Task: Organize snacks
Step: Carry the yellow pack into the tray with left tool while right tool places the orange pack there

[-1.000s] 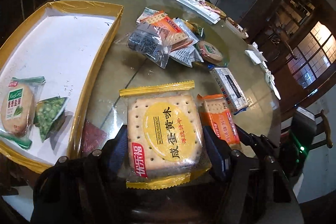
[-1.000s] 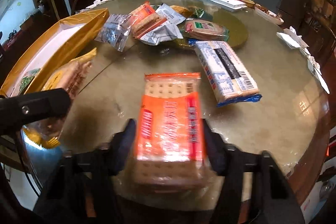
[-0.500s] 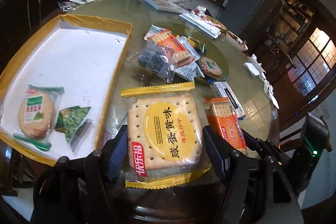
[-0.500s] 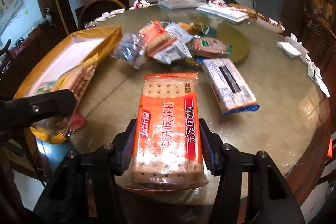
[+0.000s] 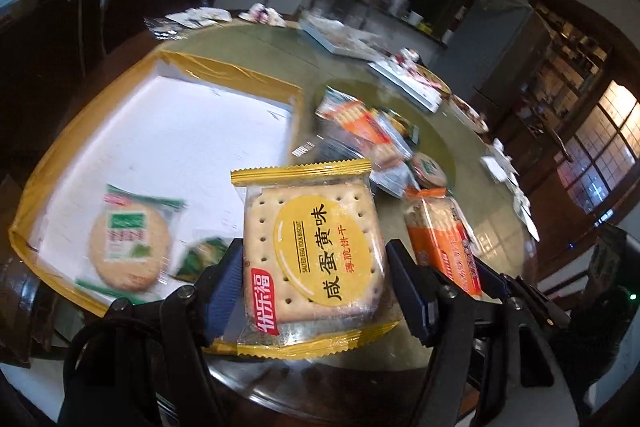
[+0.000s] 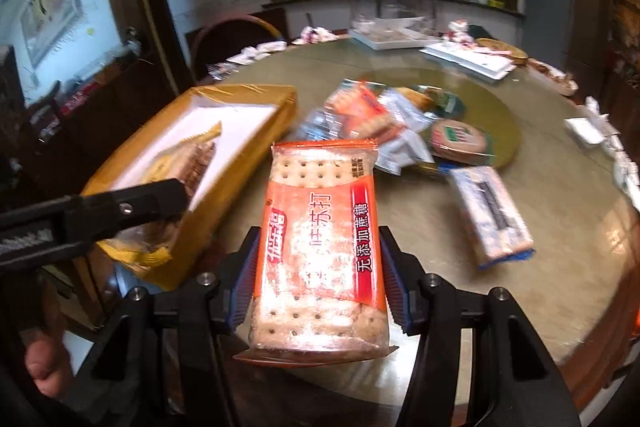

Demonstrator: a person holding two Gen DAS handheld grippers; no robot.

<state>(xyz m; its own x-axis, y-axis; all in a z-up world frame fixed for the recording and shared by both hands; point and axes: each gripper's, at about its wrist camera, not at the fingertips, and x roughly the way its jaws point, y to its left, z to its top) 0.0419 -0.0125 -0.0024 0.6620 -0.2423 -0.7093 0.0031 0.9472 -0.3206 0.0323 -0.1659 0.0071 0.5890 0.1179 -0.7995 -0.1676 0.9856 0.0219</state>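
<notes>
My left gripper (image 5: 316, 279) is shut on a yellow salted egg yolk biscuit pack (image 5: 312, 255), held in the air beside the near right corner of the gold-rimmed white tray (image 5: 236, 71). In the tray lie a round biscuit pack (image 5: 128, 251) and a small green packet (image 5: 200, 255). My right gripper (image 6: 318, 279) is shut on an orange soda cracker pack (image 6: 320, 247), lifted above the round table (image 6: 560, 291). The orange pack (image 5: 440, 247) also shows at the right of the left wrist view. The left gripper's arm (image 6: 100, 215) crosses the left of the right wrist view.
A heap of loose snack packs (image 6: 380, 115) lies mid-table by a green turntable (image 6: 496, 107). A blue and white cracker pack (image 6: 492, 219) lies to the right. White trays and dishes (image 6: 468, 59) stand at the far edge. A chair (image 6: 236, 39) stands behind the table.
Both grippers have risen with their packs and tilted up, so more of the room shows. The yellow pack has come nearer the tray's right wall.
</notes>
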